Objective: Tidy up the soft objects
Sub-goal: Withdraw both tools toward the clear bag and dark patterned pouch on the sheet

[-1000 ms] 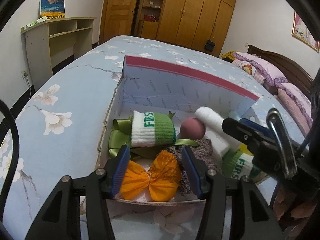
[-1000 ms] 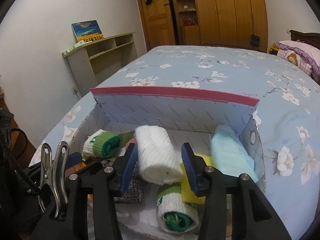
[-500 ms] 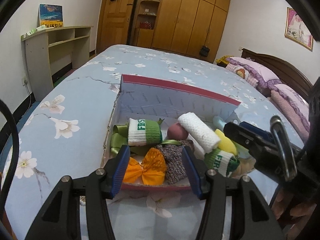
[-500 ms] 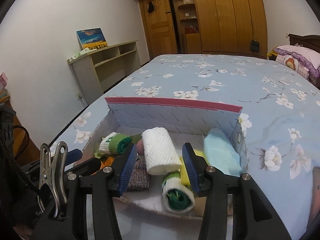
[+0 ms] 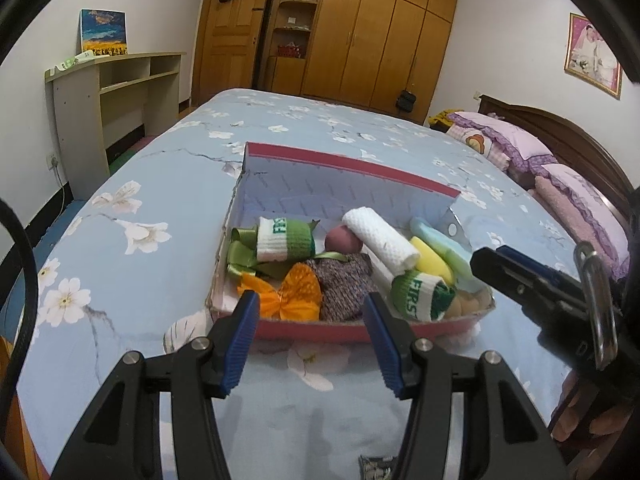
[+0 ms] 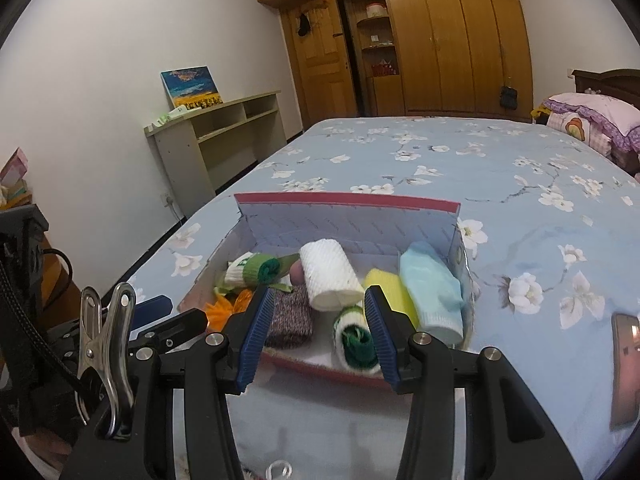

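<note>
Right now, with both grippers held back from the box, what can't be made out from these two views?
- Box floor: covered by the soft items in both views.
- Beige lump at the near right corner, left wrist view: the green-and-white sock roll hides most of it; unidentifiable.
- Orange bow, right wrist view: mostly behind the left gripper.
- Dark flat thing on the bedspread, right wrist view: cut by the lens edge.

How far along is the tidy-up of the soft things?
Looks nearly done: the white roll, blue cloth, socks, orange bow and the rest lie inside the box. The left gripper and right gripper are open, holding nothing. No loose soft items show on the bed.
</note>
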Available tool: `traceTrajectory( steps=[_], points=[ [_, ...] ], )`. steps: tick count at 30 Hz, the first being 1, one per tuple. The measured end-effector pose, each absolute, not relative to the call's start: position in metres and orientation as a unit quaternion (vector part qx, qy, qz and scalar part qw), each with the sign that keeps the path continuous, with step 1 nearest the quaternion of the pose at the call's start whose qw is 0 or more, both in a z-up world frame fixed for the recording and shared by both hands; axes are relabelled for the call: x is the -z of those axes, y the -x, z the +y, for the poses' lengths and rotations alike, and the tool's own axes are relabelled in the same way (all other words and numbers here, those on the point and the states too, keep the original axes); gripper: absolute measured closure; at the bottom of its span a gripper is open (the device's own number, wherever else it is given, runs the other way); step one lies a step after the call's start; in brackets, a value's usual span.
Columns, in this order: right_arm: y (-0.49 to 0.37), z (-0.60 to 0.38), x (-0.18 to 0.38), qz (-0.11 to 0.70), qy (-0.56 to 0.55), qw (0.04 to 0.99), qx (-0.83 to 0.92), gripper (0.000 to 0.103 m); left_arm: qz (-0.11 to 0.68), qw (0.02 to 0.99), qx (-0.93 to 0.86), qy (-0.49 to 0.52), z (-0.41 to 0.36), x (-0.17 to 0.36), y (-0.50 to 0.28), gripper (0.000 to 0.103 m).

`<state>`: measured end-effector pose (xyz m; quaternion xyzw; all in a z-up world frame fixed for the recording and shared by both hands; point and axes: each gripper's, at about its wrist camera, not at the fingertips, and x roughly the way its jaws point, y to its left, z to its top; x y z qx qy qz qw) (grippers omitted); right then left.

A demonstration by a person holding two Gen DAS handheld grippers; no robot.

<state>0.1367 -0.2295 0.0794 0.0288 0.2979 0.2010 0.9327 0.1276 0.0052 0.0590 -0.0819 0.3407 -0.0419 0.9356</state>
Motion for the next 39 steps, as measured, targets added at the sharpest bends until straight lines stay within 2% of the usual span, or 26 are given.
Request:
traceTrajectory(
  steps=[20,39],
  points=[
    [-0.075,-0.259,-0.046,0.335,-0.058,0.922,-0.187,0.054,0.359,0.928,0.063,0.073,-0.008,-0.051,-0.069,0.046],
    [-0.039,-0.255,0.005,0.404,-0.058,0.892,-0.194,0.054,0.390,0.917,0.068,0.050,-0.014,-0.011,-0.030,0.046]
  ],
)
